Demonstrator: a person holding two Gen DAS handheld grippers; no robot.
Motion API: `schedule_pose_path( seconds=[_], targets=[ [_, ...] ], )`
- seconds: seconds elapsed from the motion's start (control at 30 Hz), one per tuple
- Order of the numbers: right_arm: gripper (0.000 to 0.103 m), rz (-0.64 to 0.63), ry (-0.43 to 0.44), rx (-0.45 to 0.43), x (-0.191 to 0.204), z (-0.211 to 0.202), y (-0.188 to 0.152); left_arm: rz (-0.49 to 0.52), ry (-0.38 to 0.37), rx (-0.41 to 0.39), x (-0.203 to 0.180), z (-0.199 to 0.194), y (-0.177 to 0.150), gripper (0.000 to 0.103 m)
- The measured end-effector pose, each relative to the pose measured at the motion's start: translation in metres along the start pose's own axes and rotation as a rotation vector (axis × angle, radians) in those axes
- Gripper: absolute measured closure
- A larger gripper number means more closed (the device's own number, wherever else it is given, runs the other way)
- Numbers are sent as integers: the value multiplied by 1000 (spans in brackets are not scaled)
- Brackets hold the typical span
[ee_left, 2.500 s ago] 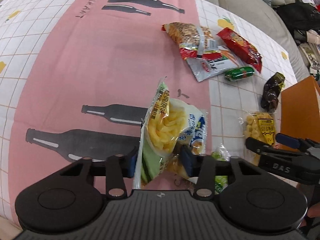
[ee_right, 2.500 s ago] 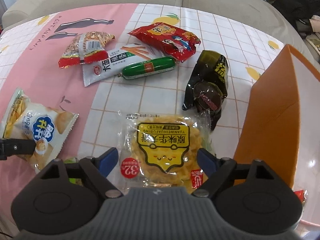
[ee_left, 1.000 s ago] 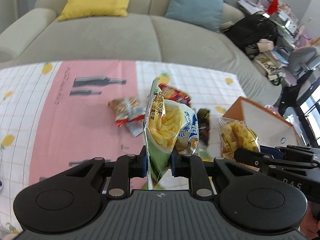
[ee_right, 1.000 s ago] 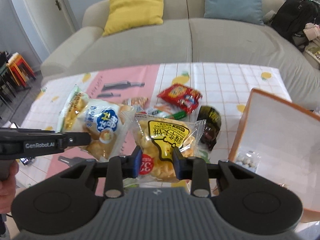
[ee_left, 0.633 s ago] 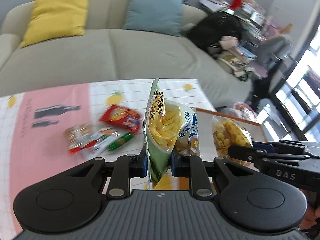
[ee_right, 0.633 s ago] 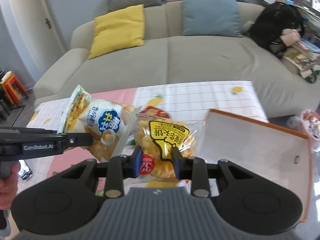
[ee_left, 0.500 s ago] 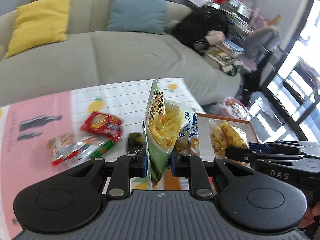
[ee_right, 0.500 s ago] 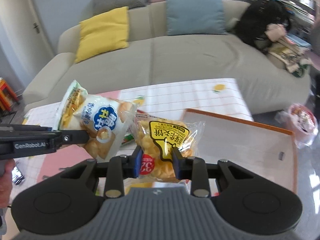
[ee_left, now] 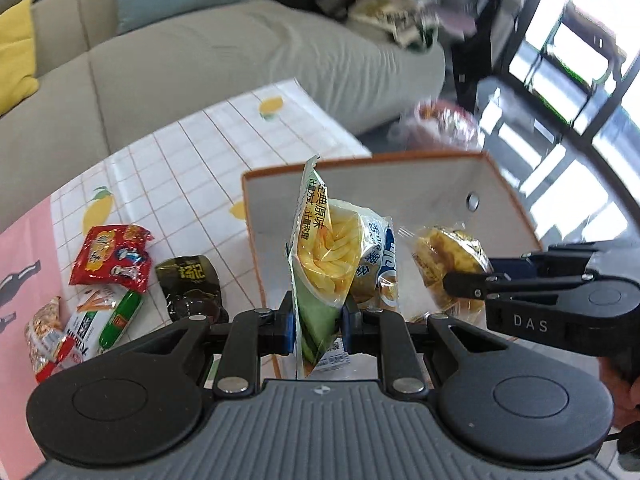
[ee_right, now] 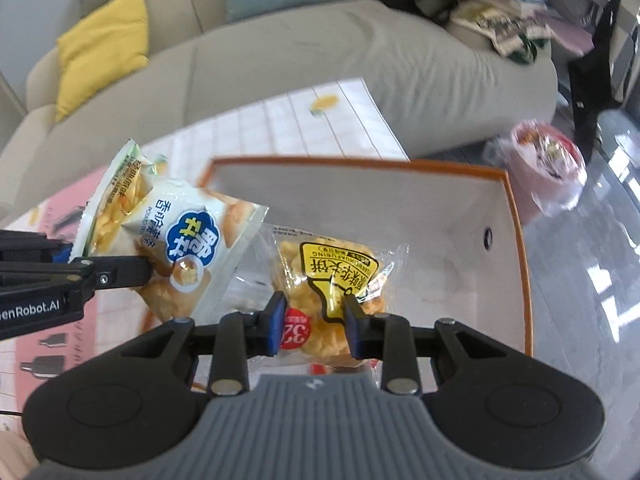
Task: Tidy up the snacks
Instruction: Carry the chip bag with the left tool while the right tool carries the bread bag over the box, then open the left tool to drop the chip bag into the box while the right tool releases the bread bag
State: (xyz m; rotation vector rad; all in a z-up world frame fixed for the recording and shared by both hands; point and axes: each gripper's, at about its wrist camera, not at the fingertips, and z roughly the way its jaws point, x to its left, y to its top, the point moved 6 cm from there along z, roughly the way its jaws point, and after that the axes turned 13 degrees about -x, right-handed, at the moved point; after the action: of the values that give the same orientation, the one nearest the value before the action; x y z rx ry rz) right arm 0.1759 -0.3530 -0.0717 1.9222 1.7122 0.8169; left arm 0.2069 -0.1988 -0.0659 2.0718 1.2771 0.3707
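Observation:
My left gripper [ee_left: 318, 326] is shut on a green and white chip bag [ee_left: 320, 256], held upright above the near wall of the orange-rimmed white box [ee_left: 400, 184]. The bag also shows in the right wrist view [ee_right: 176, 240]. My right gripper [ee_right: 312, 322] is shut on a clear packet of yellow crackers [ee_right: 332, 276], held over the inside of the box [ee_right: 516, 240]. In the left wrist view the packet [ee_left: 448, 264] hangs from the right gripper's fingers to the right of the chip bag.
On the checked and pink tablecloth [ee_left: 168, 168] lie a red packet [ee_left: 112, 256], a dark packet [ee_left: 188, 284], a green sausage stick [ee_left: 120, 316] and more packets [ee_left: 44, 336]. A grey sofa [ee_left: 200, 64] stands behind. A bag [ee_right: 544, 164] sits on the floor beyond the box.
Both grippers closed on their packets, lifted them off the table and carried them right. They now hang over the box instead of the tablecloth.

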Motion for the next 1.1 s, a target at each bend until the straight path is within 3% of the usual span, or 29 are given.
schedule_pose_path(
  seconds=[0.47,0.93,1.1],
  targets=[
    [75,-37,-24,113,-5,61,-14,243,78,144,-14,58,-12,80],
    [69,-30,2,151,-2,75,-18,317,121,191,-16,68,-19,72],
    [66,16,8,160,-5,73,-19,318,122,173,-16,61,-15,61]
  ],
)
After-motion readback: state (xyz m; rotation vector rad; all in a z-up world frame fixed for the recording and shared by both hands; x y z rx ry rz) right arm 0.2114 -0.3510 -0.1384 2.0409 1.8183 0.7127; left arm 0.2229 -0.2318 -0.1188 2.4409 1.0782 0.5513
